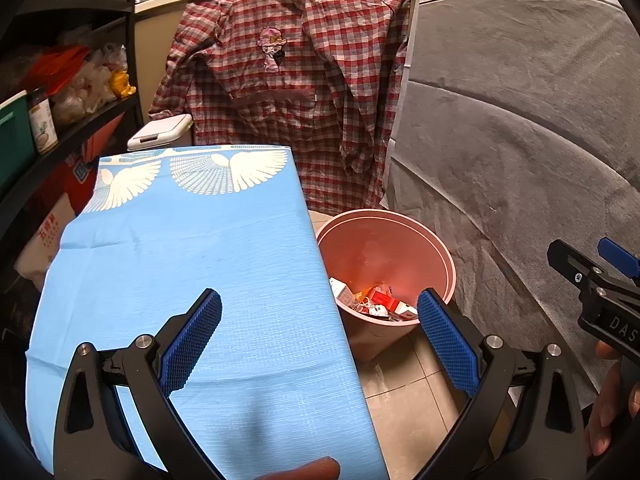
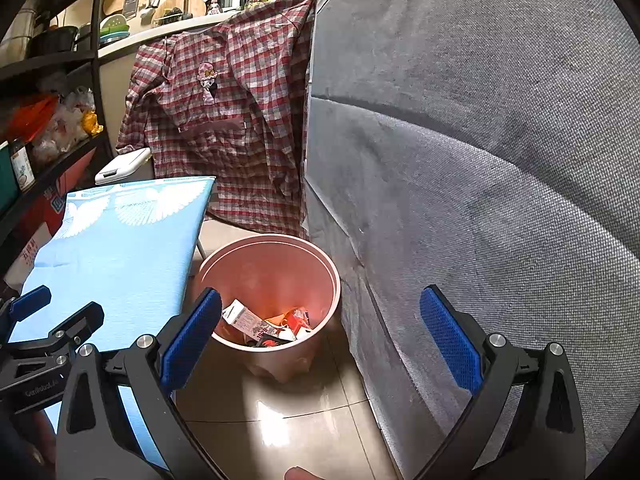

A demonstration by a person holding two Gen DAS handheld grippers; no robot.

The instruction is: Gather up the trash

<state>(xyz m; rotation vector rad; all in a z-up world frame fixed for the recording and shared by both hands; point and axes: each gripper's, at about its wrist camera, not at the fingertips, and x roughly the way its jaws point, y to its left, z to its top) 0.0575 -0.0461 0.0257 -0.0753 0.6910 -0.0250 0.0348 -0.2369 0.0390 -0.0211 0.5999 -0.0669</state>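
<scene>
While both tools are hovering above the work area, I am finding the left tongs spread wide apart and gripping nothing, poised over the near edge of the blue-covered counter. I am finding the right tongs likewise apart and empty, hanging over the tiled floor just in front of the pink bin.

I am locating the collected trash at the bottom of that bin: cartons, wrappers and red-and-white packaging lying in a loose heap. The bin is standing upright on the floor, between the counter's right edge and the grey covered furniture. A plaid shirt is hanging behind it.

I am seeing no loose litter on the visible part of the counter cloth, so I am judging the collection to be largely done, though the floor behind the bin and under the counter is hidden from me.

Risks I am noting from here:
- The bin looks light and is standing free; a low sweep of either tool could catch its rim and tip it, spilling the heap.
- The two tools are working near each other, and a crossing move could knock them together.
- The cloth is draping over the counter edge; a finger dragging across could snag and pull it.
</scene>
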